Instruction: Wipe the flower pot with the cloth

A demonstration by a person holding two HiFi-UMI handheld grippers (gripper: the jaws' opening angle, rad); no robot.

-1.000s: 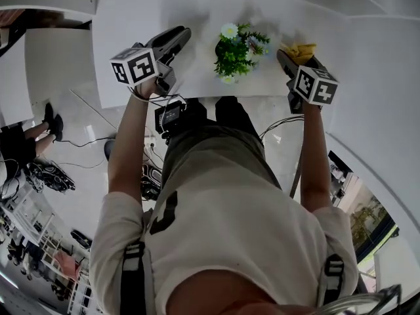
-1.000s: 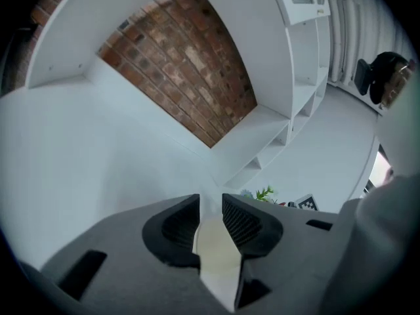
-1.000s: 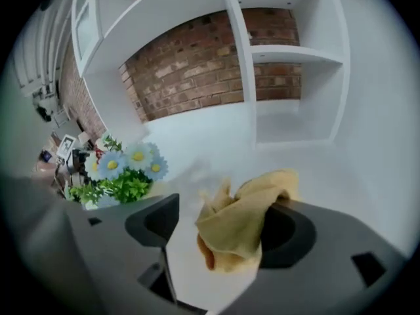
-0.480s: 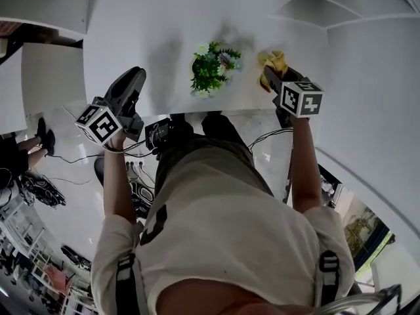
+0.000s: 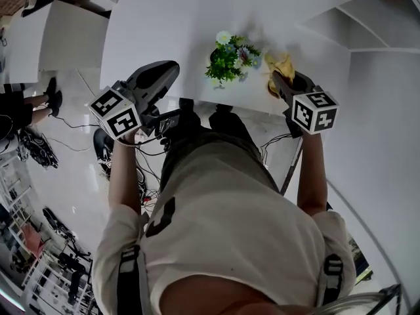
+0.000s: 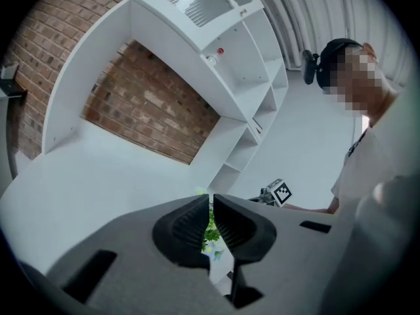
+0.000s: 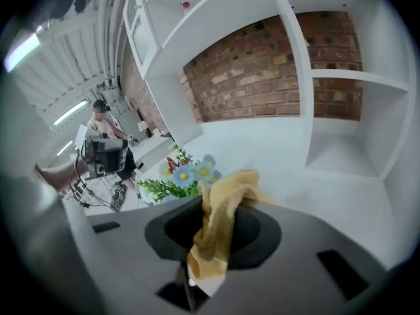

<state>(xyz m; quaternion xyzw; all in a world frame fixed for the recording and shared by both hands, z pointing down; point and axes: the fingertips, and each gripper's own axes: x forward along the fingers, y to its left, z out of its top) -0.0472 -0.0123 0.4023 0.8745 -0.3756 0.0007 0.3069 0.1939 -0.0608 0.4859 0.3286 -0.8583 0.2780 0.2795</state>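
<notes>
Right of the flower pot (image 5: 230,56), the right hand-held gripper (image 5: 277,79) has just closed on the yellow cloth (image 5: 282,65). Left of it, the left hand-held gripper (image 5: 170,67) has just pressed together, empty.

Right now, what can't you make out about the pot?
- Head view: flowers cover the pot's wall; cloth-to-pot contact too small to tell.
- Right gripper view: the right gripper, its jaws just closing on the cloth, blocks all but blooms.
- Left gripper view: only a green sliver shows past the shut left gripper.
</notes>
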